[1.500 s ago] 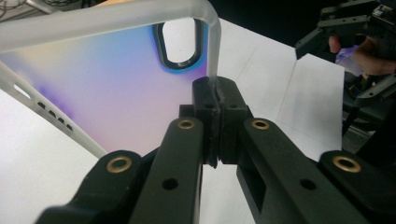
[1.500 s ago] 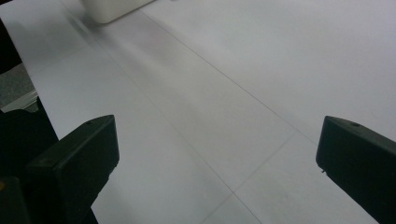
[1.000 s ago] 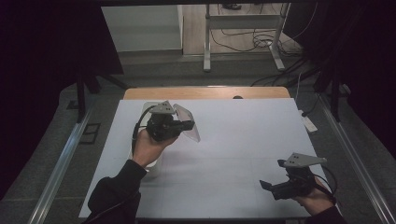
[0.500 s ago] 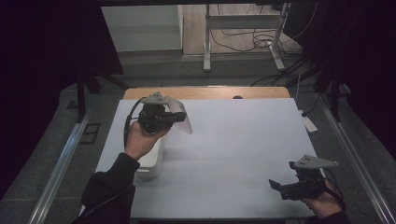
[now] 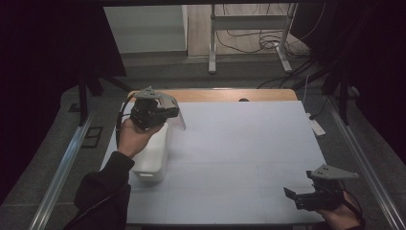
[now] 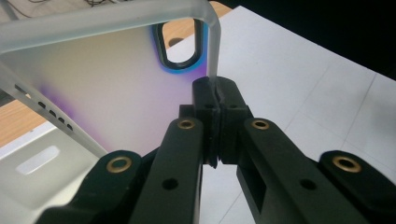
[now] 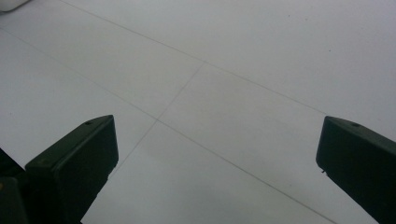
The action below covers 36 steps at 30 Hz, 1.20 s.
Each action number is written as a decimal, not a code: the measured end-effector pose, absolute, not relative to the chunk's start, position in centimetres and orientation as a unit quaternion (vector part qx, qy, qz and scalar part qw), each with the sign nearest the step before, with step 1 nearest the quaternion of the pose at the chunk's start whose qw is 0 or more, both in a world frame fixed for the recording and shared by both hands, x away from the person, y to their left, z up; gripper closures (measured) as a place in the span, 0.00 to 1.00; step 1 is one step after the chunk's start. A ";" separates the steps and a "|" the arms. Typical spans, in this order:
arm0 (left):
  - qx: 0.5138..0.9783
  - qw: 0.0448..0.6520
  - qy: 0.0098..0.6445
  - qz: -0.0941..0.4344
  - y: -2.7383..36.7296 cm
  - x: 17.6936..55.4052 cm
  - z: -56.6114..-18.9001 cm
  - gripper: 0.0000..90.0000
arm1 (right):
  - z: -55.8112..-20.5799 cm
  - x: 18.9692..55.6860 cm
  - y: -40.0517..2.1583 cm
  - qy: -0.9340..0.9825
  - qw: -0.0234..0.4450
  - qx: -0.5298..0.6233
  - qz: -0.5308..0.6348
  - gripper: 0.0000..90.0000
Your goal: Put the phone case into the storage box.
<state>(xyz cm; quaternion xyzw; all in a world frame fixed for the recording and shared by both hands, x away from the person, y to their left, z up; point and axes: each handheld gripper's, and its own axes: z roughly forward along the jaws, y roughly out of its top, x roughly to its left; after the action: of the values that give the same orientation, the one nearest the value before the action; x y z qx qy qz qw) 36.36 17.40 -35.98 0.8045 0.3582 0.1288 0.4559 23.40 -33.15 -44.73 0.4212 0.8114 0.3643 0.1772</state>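
Note:
My left gripper (image 5: 168, 113) is held up over the back left of the table, shut on the rim of a frosted, translucent plastic lid (image 5: 176, 116). In the left gripper view the jaws (image 6: 215, 93) pinch the lid (image 6: 102, 70) beside its oval slot, and the lid hangs tilted. Below it stands an open white box (image 5: 151, 155), also seen under the lid in the left gripper view (image 6: 42, 168). My right gripper (image 5: 293, 195) hovers low near the front right corner, open with nothing between its jaws (image 7: 217, 140).
A white mat (image 5: 239, 143) with faint grid lines covers the table, and a strip of wooden tabletop (image 5: 215, 95) shows at the back. Metal rails (image 5: 67, 163) run along both sides. A small white tag (image 5: 316, 127) lies off the right edge.
The left hand has carried the lid up, back and to the left, uncovering more of the white box. The right hand has drawn back toward the front right corner.

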 end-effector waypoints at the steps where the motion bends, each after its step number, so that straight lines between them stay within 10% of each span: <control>1: 0.804 0.454 0.360 0.131 17.6 36.4 -35.9 0.98 | -44.8 23.3 -33.2 0.811 0.178 0.422 0.364 0.00; 36: 0.790 0.396 0.433 0.178 20.9 39.4 -36.3 0.98 | -44.7 22.7 -33.7 0.802 0.184 0.440 0.359 0.00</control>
<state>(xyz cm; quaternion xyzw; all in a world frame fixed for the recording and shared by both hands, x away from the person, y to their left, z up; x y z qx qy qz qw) 39.45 20.87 -36.33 0.7898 0.4330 0.1783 0.3961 22.74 -33.72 -44.72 0.4403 0.8022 0.3588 0.1838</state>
